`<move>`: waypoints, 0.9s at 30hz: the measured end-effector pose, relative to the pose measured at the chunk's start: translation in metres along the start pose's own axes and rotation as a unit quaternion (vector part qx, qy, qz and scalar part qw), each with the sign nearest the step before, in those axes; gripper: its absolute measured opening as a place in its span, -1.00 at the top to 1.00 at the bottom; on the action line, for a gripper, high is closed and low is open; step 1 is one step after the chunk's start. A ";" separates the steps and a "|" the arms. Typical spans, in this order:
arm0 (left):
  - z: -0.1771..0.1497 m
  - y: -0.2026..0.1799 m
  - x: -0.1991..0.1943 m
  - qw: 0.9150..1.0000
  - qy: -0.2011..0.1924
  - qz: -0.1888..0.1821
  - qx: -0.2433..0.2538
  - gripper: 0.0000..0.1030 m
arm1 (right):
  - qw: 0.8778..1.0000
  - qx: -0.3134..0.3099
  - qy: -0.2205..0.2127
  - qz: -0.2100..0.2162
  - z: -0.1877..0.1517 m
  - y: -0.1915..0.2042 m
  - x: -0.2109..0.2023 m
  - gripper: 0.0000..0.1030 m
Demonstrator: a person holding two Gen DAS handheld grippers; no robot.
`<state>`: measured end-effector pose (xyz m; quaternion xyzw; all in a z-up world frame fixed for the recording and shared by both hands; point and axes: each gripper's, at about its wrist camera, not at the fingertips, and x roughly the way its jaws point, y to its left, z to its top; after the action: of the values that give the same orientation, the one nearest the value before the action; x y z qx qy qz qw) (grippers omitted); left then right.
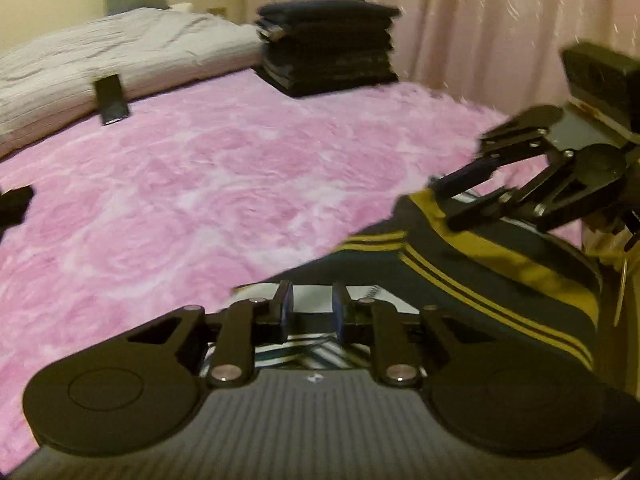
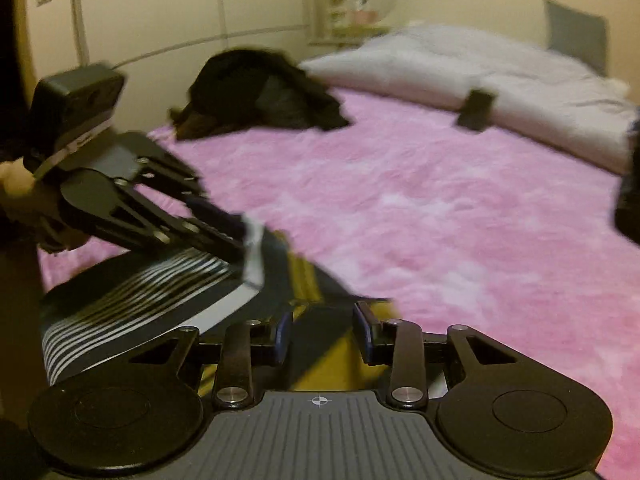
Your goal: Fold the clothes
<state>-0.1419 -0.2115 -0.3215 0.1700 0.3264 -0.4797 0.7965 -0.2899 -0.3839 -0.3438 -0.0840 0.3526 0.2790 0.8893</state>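
Note:
A dark garment with mustard-yellow stripes and a black-and-white striped part (image 1: pixel 472 264) is held up over the pink fluffy blanket (image 1: pixel 200 184). My left gripper (image 1: pixel 312 312) is shut on its striped edge; in the right wrist view it (image 2: pixel 240 236) comes in from the left and pinches the striped edge (image 2: pixel 136 304). My right gripper (image 2: pixel 324 332) grips the garment's yellow part (image 2: pixel 320 364); in the left wrist view it (image 1: pixel 444 204) pinches the garment's upper corner. The garment hangs between the two grippers.
A stack of folded dark clothes (image 1: pixel 328 48) stands at the far edge near the pink curtain (image 1: pixel 480 12). A heap of unfolded dark clothes (image 2: pixel 260 92) lies on the blanket. A grey duvet (image 1: pixel 120 52) and a small black device (image 1: pixel 112 98) lie behind.

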 end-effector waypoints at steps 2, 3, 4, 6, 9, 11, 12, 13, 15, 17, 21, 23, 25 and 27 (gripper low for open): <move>-0.005 0.001 0.016 1.000 0.022 0.013 0.015 0.64 | 1.000 -0.012 0.018 -0.013 -0.004 -0.005 0.015 0.29; -0.008 0.006 0.020 0.999 0.027 0.017 0.017 0.64 | 1.000 -0.006 0.019 -0.024 -0.007 -0.013 0.013 0.29; -0.012 0.015 0.017 1.000 0.024 0.010 0.002 0.66 | 0.999 0.008 0.019 -0.034 -0.010 -0.022 0.009 0.29; -0.017 0.033 0.008 0.999 0.027 0.022 -0.024 0.70 | 0.998 0.026 0.022 -0.048 -0.019 -0.036 -0.002 0.29; -0.031 0.049 -0.005 0.996 0.050 0.076 -0.022 0.63 | 0.997 0.042 0.026 -0.055 -0.026 -0.044 -0.015 0.29; -0.040 0.061 -0.017 0.994 0.044 0.079 -0.056 0.53 | 0.996 0.030 0.026 -0.083 -0.020 -0.031 -0.025 0.29; -0.041 0.061 -0.023 0.994 0.037 0.079 -0.064 0.53 | 0.995 0.026 0.020 -0.091 -0.017 -0.022 -0.032 0.29; -0.040 0.057 -0.031 0.994 0.029 0.087 -0.062 0.57 | 0.996 0.026 0.009 -0.088 -0.016 -0.011 -0.043 0.29; -0.036 0.040 -0.048 0.994 0.015 0.101 -0.046 0.63 | 0.997 0.037 -0.019 -0.070 -0.017 0.012 -0.064 0.29; -0.033 0.019 -0.067 0.995 -0.006 0.092 -0.035 0.62 | 0.997 0.056 -0.042 -0.044 -0.024 0.034 -0.078 0.29; -0.044 -0.027 -0.084 0.998 -0.019 0.049 -0.016 0.59 | 0.995 0.095 -0.020 -0.013 -0.059 0.057 -0.074 0.29; -0.057 -0.037 -0.071 0.999 0.005 0.036 -0.018 0.57 | 0.993 0.116 -0.015 -0.013 -0.081 0.051 -0.072 0.30; -0.075 -0.037 -0.055 0.999 0.024 0.039 -0.027 0.55 | 0.991 0.131 -0.028 -0.008 -0.095 0.044 -0.079 0.32; -0.086 -0.030 -0.056 0.998 0.003 0.034 -0.049 0.53 | 0.992 0.122 -0.023 -0.018 -0.096 0.046 -0.088 0.32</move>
<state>-0.2177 -0.1391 -0.3444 0.1430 0.3461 -0.4355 0.8186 -0.4236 -0.4168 -0.3534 0.0250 0.3619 0.2195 0.9057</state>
